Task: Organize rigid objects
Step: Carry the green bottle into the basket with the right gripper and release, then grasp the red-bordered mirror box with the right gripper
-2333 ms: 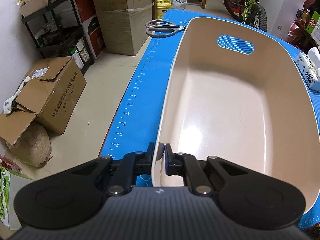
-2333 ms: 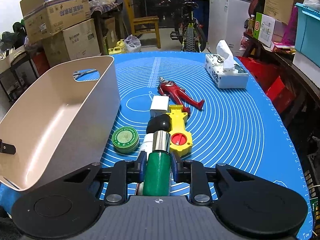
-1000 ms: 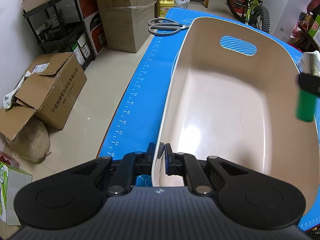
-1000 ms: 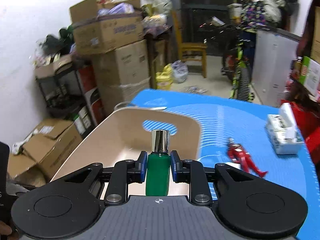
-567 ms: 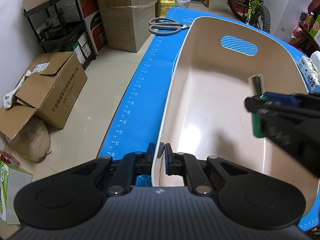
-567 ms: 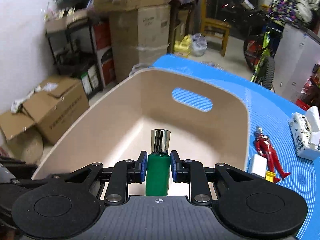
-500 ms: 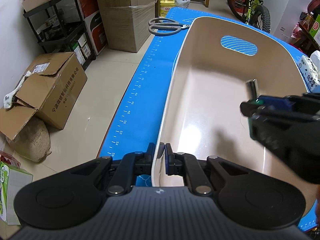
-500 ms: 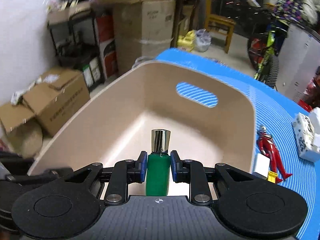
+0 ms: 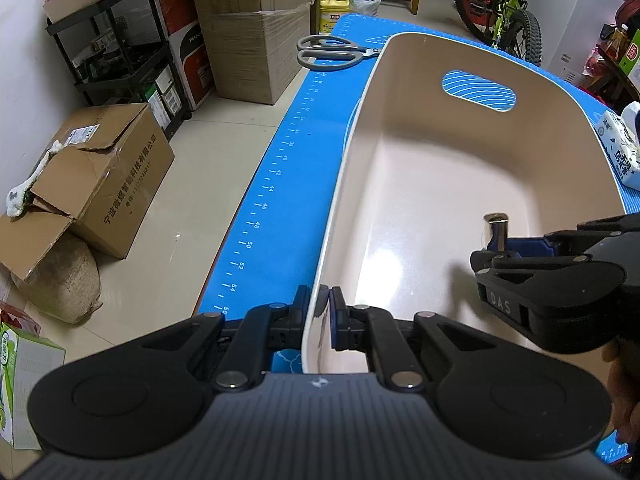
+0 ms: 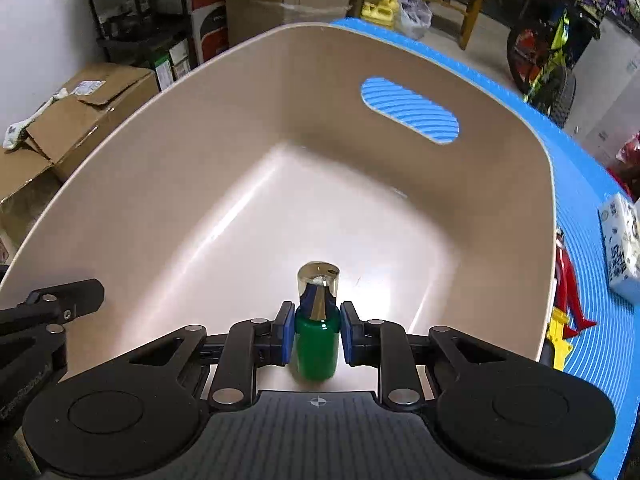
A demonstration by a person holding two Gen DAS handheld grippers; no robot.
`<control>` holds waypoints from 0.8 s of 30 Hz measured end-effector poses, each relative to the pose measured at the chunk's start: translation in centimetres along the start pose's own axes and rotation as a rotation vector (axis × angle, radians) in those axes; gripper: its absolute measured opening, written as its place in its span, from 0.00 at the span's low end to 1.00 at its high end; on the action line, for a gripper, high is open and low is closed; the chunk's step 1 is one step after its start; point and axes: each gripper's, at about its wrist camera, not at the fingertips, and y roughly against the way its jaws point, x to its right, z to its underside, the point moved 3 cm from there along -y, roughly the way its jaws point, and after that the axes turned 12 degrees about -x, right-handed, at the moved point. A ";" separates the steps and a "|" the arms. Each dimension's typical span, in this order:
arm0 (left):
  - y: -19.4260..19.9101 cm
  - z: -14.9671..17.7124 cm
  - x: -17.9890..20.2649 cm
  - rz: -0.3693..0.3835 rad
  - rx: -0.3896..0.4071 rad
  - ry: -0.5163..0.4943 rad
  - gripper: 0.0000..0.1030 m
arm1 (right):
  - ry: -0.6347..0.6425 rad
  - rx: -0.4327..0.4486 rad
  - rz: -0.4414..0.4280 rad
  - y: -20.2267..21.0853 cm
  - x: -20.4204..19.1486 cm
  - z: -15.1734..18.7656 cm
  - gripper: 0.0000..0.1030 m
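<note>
Bin (image 9: 460,184) lies on the blue mat (image 9: 276,184) that covers my surface; beige, glossy inside, with an oval handle slot in its far wall. Nothing lies on its floor.

My left gripper (image 9: 319,312) is pinched on the bin's near rim, one pad outside the wall and one inside, at the near left corner. It points steeply down.

My right gripper (image 10: 317,334) is clamped on a bottle (image 10: 316,344): green body between the blue pads, chrome cap (image 10: 318,290) sticking out past the fingertips. In the left wrist view the right gripper (image 9: 500,250) comes in from the right over the bin's interior, and only the cap (image 9: 495,230) shows clearly. The bottle hangs above the bin floor, towards the near right part; I cannot tell whether it touches the floor.

On the mat beyond the bin's far left corner, scissors (image 9: 328,53) lie flat. Right of the bin, outside its wall: a red figure (image 10: 568,280) and a yellow toy (image 10: 558,336), both partly hidden by the rim, and a tissue box (image 10: 620,244) further right.

Off the surface to the left, cardboard boxes (image 9: 100,172) stand on the floor.
</note>
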 end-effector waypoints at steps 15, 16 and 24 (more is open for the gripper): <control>-0.2 -0.2 0.0 -0.002 0.000 0.001 0.12 | -0.063 0.161 -0.052 4.2 2.4 1.8 0.63; -0.2 -0.1 0.0 -0.002 0.001 0.001 0.12 | -0.061 0.176 -0.047 4.7 2.6 2.0 0.64; -0.2 -0.1 0.0 -0.006 0.001 0.001 0.12 | -0.123 0.266 -0.045 8.5 6.3 4.6 0.68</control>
